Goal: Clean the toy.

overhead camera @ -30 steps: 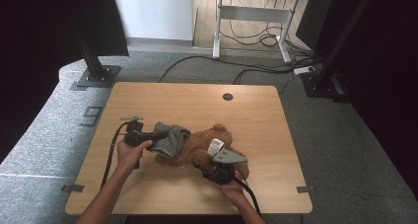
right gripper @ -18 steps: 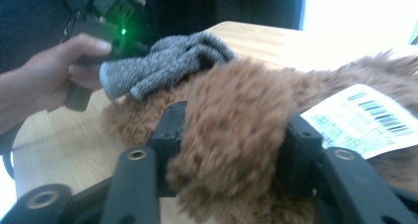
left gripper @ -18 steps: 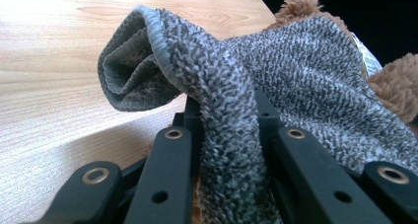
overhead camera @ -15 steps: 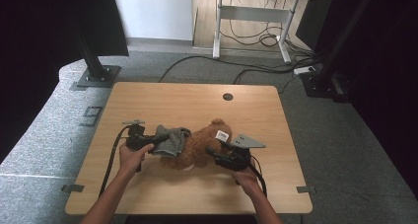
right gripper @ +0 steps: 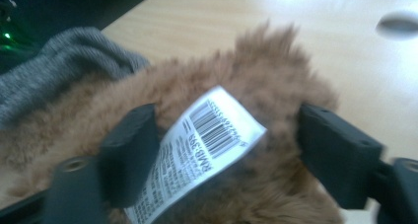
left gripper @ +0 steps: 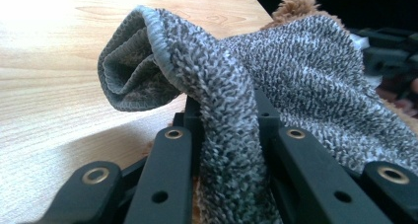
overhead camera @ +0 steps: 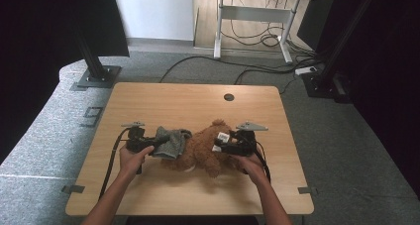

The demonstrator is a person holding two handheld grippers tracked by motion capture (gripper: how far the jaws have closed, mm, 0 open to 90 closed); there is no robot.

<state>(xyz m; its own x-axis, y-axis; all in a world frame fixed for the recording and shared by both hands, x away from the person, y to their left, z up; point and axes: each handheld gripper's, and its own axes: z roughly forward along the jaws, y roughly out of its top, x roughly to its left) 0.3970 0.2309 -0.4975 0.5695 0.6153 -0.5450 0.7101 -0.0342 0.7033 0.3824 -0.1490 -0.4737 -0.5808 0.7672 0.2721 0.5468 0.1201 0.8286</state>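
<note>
Since a second ago: right gripper [overhead camera: 221, 144] has swung from the lower middle of the high view up and toward the right, and its jaws have just been opening; the white tag [right gripper: 202, 145] and brown fur sit between them, unpinched.
Left gripper [overhead camera: 154, 143]: holding its spot at centre left of the high view, jaws clamped together on a fold of the grey knitted cloth [left gripper: 276, 91].
Cloth, close up: in the left gripper view a thick fold runs down between the two black jaws, and the hemmed edge curls open toward the upper left.
Cloth on the table: draped over the left end of the teddy bear [overhead camera: 208, 145], just left of centre in the high view.
Bear: lying on the wooden table [overhead camera: 188, 98], a little below the middle of the frame, between the two grippers.
Right jaws: standing wide apart, one on each side of a furry lump, the barcode tag lying tilted across the gap in the right gripper view; the picture is blurred.
Hands: left hand [overhead camera: 131, 158] and right hand [overhead camera: 251, 164] come in from the bottom edge, each wrapped round its gripper.
Far edge: a small round hole [overhead camera: 229, 97] in the tabletop, upper right of centre.
</note>
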